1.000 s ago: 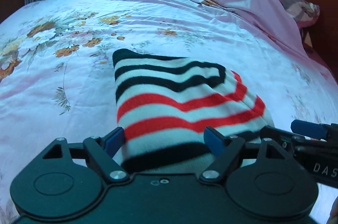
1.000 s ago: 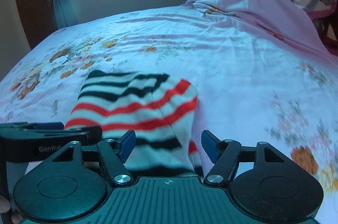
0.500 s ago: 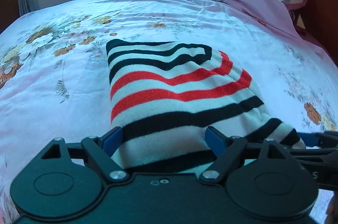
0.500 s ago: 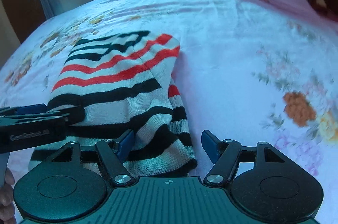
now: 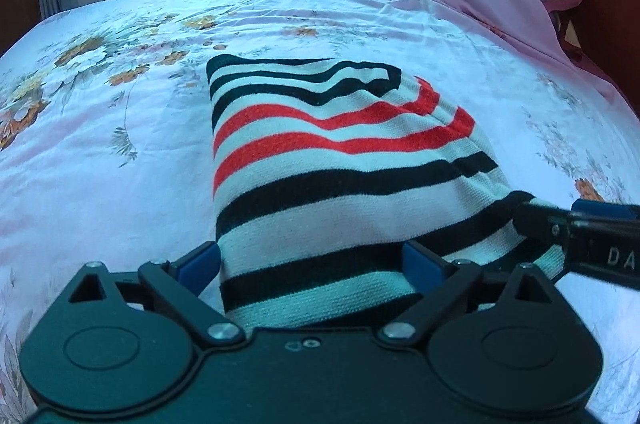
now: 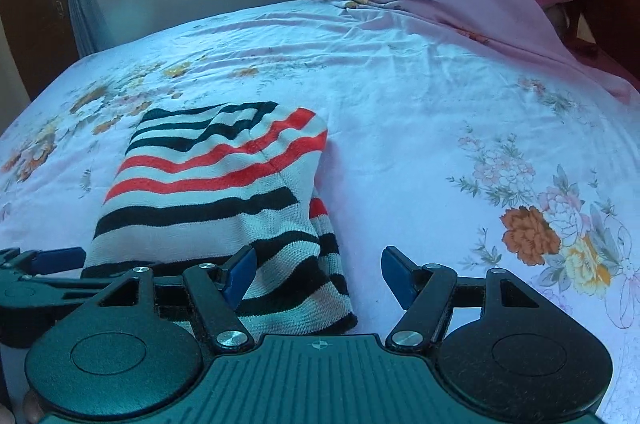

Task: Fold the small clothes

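Jaws open on both: left gripper (image 5: 312,260) just widened over striped garment (image 5: 340,163), right gripper (image 6: 318,274) at its 3 o'clock edge; grab hem corners evenly.

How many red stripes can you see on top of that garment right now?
2. Both cross the garment side by side, past its middle, between the far and near black stripes. A red bit also peeks from a lower layer at its right edge; more may be hidden.
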`<state>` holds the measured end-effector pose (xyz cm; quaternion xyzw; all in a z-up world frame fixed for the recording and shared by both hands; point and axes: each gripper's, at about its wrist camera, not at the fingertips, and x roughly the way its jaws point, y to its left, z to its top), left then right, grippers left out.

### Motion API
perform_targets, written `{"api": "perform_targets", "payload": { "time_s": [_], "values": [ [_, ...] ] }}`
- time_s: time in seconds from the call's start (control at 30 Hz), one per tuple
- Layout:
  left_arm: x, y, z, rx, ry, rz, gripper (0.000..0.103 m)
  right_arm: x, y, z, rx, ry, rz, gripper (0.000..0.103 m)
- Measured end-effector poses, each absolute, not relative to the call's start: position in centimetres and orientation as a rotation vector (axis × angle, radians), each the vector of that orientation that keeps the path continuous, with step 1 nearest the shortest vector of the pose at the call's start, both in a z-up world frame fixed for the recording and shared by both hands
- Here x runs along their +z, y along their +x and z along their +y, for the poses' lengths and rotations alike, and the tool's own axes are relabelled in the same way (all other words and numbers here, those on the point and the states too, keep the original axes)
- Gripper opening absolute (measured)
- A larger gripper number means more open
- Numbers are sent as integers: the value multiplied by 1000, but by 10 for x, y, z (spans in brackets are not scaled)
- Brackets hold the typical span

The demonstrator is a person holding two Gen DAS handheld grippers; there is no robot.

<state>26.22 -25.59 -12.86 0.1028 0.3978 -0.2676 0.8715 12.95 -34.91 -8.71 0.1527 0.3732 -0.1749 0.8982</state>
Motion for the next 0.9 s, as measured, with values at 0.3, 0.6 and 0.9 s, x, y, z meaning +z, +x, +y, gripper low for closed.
{"api": "perform_targets", "payload": {
  "time_s": [0.3,0.6,0.9],
  "values": [
    [-131,254,-257,-540,237,801,101,-111,134,-352,-354,343,859,69],
    [-136,256,-249,-553,206,844,101,-85,111,-352,-373,346,695,68],
    [-141,252,-244,-575,198,844,101,-89,112,-336,-299,321,689,68]
  ]
}}
